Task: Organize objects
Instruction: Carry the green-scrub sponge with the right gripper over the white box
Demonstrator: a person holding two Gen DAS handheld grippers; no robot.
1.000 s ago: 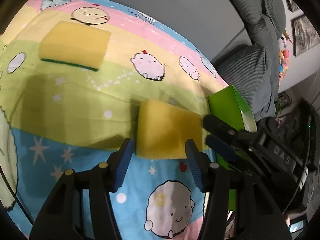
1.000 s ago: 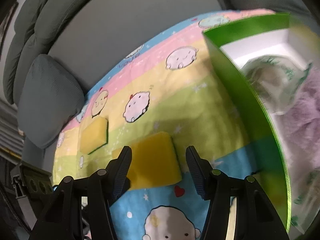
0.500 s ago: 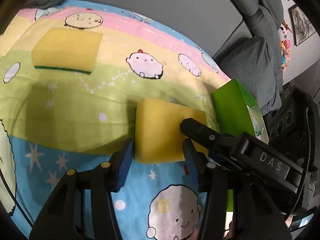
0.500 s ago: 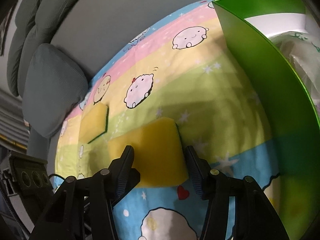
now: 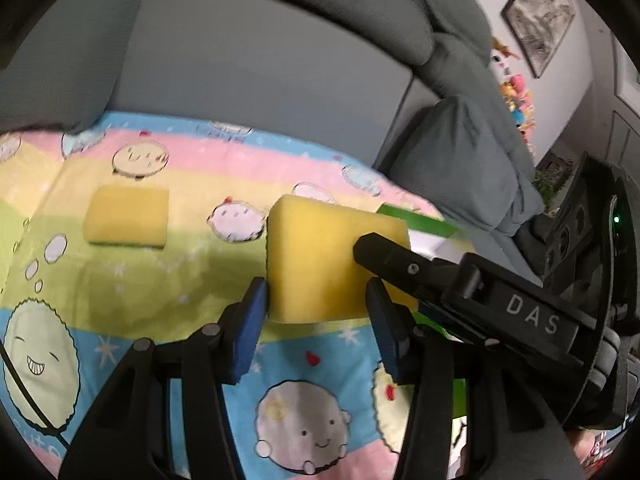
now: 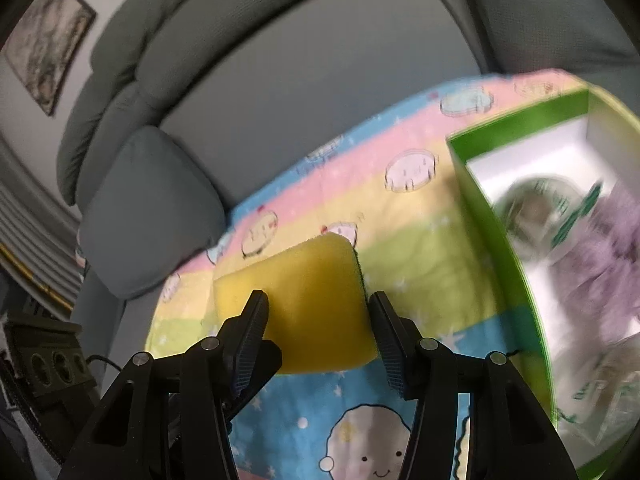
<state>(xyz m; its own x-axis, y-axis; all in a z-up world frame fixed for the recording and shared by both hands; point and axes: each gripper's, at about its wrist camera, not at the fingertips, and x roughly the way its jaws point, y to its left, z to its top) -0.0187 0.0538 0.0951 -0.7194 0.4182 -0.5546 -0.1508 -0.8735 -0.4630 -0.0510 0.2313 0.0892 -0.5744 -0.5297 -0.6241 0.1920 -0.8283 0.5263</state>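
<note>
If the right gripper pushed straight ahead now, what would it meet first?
Nothing new: the yellow foam sponge already sits between the right gripper pads. Beyond it lies the cartoon-print pastel blanket, though depth is unclear.

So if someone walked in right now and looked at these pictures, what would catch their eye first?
Probably the yellow sponge clamped by both the left gripper and the right gripper, lifted over the cartoon blanket. Next, the green box on the right, with purple fluff and wrapped items inside, and a second sponge lying flat further back on the left.
</note>
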